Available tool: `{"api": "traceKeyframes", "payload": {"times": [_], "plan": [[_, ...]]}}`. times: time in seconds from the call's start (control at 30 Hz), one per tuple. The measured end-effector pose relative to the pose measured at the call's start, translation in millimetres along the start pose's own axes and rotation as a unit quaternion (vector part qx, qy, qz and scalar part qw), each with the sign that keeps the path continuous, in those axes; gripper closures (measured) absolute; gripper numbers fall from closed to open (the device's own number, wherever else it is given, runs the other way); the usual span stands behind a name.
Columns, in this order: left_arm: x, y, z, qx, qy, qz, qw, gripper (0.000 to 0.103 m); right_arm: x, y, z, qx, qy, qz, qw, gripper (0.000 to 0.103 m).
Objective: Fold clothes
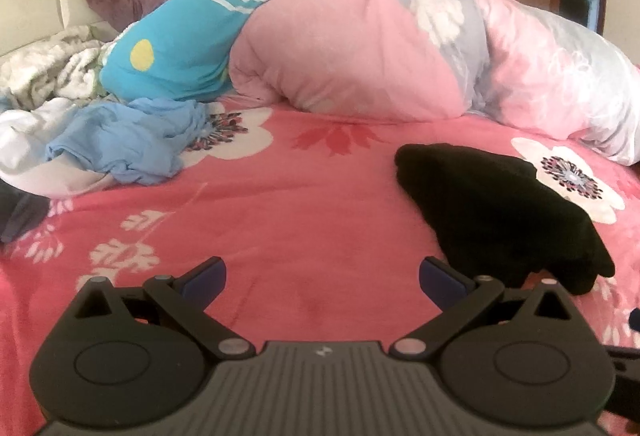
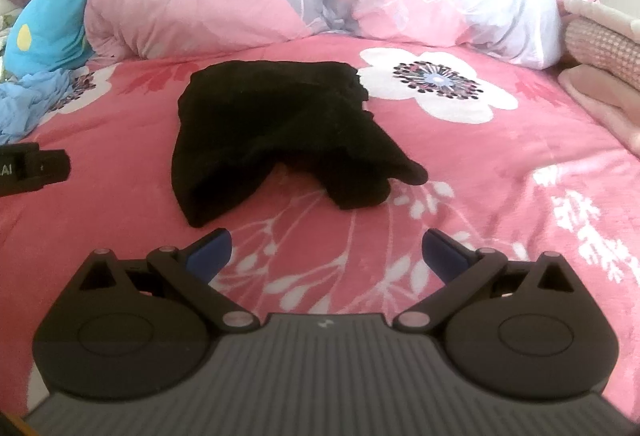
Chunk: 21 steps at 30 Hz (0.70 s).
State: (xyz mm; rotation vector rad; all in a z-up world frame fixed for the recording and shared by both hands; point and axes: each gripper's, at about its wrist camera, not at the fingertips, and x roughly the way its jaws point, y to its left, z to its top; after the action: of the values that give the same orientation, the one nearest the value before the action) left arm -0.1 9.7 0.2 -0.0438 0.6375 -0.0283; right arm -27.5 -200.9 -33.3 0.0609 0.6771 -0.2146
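Note:
A black garment (image 2: 280, 128) lies crumpled in a loose heap on the pink floral bedsheet (image 2: 500, 172). In the left wrist view the same black garment (image 1: 500, 212) sits to the right of my left gripper (image 1: 322, 278), just beyond its right finger. My left gripper is open over bare sheet, nothing between its blue pads. My right gripper (image 2: 326, 250) is open too, just short of the garment's near edge and holding nothing. The left gripper's black body (image 2: 32, 166) shows at the left edge of the right wrist view.
A light blue garment (image 1: 132, 140) and white and grey clothes (image 1: 36, 124) are piled at the left. A big pink and grey quilt (image 1: 360, 44) and a blue pillow (image 1: 176, 56) fill the back. Folded pink items (image 2: 604, 76) lie at the right edge.

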Motion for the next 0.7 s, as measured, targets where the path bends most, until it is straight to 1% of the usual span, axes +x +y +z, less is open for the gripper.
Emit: {"api": "traceKeyframes", "payload": {"times": [0.17,0.23,0.3,0.4,0.7], "plan": [[-1,21,1,-0.016,0.005,-0.024,0.9996,0.000,-5,-4,2,0.002,-0.007,0.005,1.000,0.001],[-3,14,0,-0.006,0.004,-0.013,0.9999,0.000,-7,-1,2,-0.001,-0.009,0.003,1.000,0.001],[-7,8,0,-0.002,0.004,-0.003,1.0000,0.000,-7,10,4,-0.015,-0.005,-0.008,1.000,0.001],[-8,9,-3,-0.001,0.001,-0.001,1.0000,0.000,-10,14,9,-0.015,0.002,-0.011,1.000,0.001],[-13,11,-9,0.002,-0.008,0.005,1.0000,0.000,-16,26,2,-0.018,0.007,-0.016,1.000,0.001]]}}
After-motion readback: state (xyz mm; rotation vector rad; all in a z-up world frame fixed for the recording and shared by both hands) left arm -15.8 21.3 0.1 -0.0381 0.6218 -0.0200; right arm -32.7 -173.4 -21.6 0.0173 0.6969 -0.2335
